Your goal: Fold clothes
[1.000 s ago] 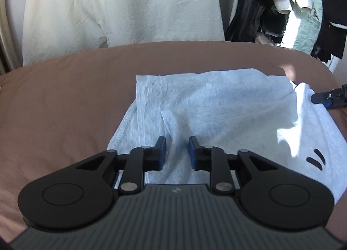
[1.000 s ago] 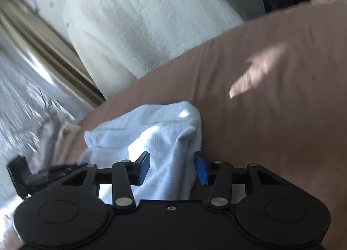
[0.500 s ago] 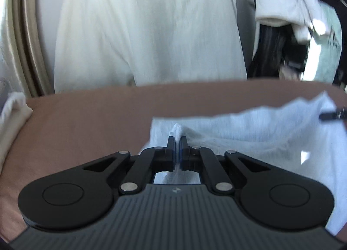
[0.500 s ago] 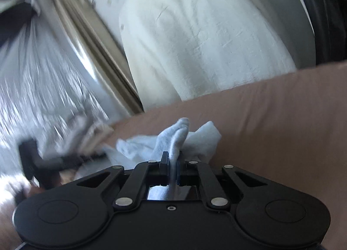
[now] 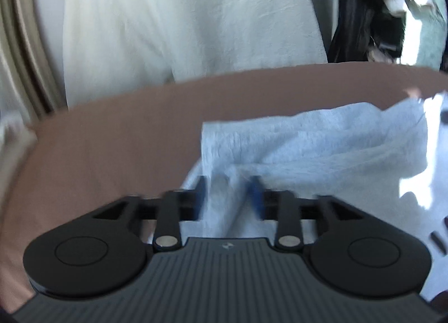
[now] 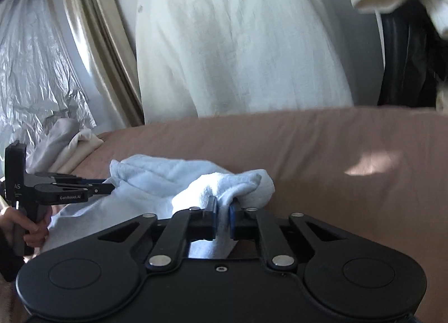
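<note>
A light blue-grey garment point(image 5: 322, 149), soft and fleecy with a fine crinkled nap, lies on a bed covered in a smooth, matte brown sheet point(image 5: 117, 138). It is partly folded into a broad band whose long axis runs across the bed from one gripper to the other; its far edge is straight, with a squared corner toward the left gripper's side. Sunlight bleaches the end nearest the right gripper.

The left gripper point(image 5: 229, 194) has just been opening its fingers; they now stand apart, and a raised ridge of the cloth runs up between the blue pads. The view is blurred, and the pads do not appear to press on it.

The right gripper point(image 6: 222, 218) has its fingers pinched almost together on a bunched fold of the garment point(image 6: 224, 188), which is lifted off the sheet into a rounded hump. In that view the left gripper point(image 6: 109, 187) reaches in from the side at the cloth's other end, with a hand point(image 6: 30, 225) on its grip.

Beyond the bed hangs a cream, wrinkled cloth point(image 6: 240, 43) against a pale wall. Beside it are beige curtain folds point(image 6: 103, 51) and crumpled clear plastic point(image 6: 30, 65). Dark and white clothes point(image 5: 386, 9) are heaped at the far corner, and another pale cloth point(image 6: 70, 141) lies at the bed's edge.
</note>
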Available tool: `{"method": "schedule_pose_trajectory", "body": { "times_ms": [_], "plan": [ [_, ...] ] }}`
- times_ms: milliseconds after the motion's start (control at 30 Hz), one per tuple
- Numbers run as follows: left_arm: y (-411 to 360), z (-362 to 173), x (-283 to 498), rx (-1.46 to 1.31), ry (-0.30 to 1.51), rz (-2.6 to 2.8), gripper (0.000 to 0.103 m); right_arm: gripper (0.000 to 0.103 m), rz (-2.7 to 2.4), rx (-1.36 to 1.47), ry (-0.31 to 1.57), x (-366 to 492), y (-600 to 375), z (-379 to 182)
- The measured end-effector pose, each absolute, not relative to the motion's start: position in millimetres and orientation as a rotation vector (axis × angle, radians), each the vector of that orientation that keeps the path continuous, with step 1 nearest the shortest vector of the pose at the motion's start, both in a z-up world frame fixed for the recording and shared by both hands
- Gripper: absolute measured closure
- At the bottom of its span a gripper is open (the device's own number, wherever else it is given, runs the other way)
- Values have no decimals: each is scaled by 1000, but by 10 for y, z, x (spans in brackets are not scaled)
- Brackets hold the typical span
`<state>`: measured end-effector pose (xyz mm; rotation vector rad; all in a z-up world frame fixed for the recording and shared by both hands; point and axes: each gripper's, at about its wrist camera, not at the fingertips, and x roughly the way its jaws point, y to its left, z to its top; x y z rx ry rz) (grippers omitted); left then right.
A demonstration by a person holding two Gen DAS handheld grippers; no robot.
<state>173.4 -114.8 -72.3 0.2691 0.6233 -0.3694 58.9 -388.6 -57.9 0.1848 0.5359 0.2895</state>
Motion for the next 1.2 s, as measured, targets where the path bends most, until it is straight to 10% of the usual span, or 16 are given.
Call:
{"method": "schedule_pose_trajectory", "body": {
  "times_ms": [533,733,1100,1200],
  "plan": [
    [-1031,-825,2077,51,654,-437,34,86,287,195,534,619,-3975,-719],
    [-1212,-753,2017,135,630,-503,59,74,231,-20,511,513,-3649,-661],
    [-884,-821,2164,-14,721,-618,53,72,228,387,528,585,-4172,-666],
    [-871,-843,2175,-20,721,-590,77,70,279,418,516,598,-4205,-695]
  ]
}}
